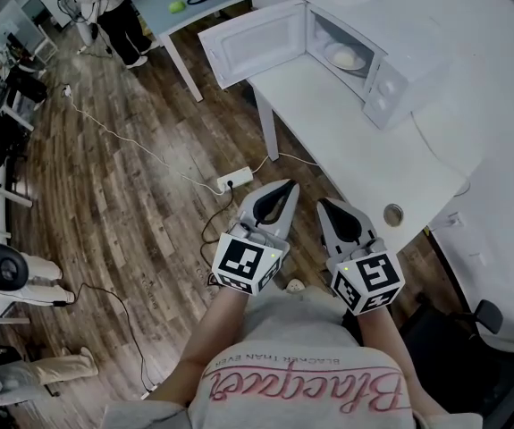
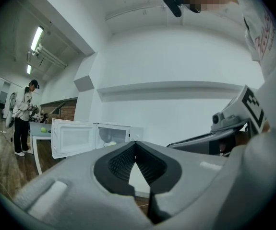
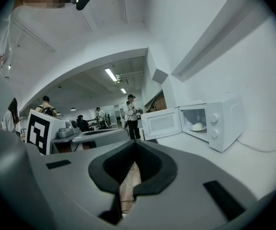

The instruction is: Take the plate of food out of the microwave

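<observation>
A white microwave (image 1: 391, 56) stands at the far end of the white table (image 1: 346, 141), its door (image 1: 252, 43) swung open to the left. Inside it lies a white plate with pale food (image 1: 344, 56), also seen as the plate (image 2: 110, 143) in the left gripper view and the plate (image 3: 198, 127) in the right gripper view. My left gripper (image 1: 281, 189) and right gripper (image 1: 326, 206) hover side by side near my body, off the table's near corner and well short of the microwave. Both are shut with nothing between their jaws, as the left gripper (image 2: 135, 145) and right gripper (image 3: 135, 147) show in their own views.
A power strip (image 1: 235, 181) and cables lie on the wooden floor below the grippers. A cable hole (image 1: 393, 214) sits near the table's front edge. Behind the microwave, a second table (image 1: 189, 3) carries a green object (image 1: 177, 6), with a person (image 1: 113, 12) beside it.
</observation>
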A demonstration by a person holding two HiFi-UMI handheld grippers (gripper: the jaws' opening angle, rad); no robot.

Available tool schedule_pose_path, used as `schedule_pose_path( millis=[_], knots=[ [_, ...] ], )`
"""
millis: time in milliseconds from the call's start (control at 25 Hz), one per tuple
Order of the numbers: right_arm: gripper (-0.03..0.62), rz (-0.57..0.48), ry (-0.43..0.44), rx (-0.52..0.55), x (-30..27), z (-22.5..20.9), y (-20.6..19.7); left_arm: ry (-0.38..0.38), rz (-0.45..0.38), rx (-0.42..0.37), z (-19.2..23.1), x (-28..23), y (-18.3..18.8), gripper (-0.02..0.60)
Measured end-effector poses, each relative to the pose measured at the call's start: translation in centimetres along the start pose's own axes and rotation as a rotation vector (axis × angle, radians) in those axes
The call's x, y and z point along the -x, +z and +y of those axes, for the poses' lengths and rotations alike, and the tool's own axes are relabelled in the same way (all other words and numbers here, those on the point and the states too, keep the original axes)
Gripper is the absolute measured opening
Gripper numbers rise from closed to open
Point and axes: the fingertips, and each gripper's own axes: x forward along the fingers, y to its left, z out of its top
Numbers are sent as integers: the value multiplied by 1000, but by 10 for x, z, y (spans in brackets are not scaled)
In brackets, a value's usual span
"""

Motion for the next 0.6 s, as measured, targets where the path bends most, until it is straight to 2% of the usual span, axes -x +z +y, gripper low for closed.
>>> schedule_pose_path(
  millis=[280,600],
  knots=[
    [11,-22,-14,7,-29,8,10,-5,-10,-16,30,3,5,5],
    [11,-42,-61,2,-69,20,19,-61,-19,-36,71,-1,13,5]
  ],
)
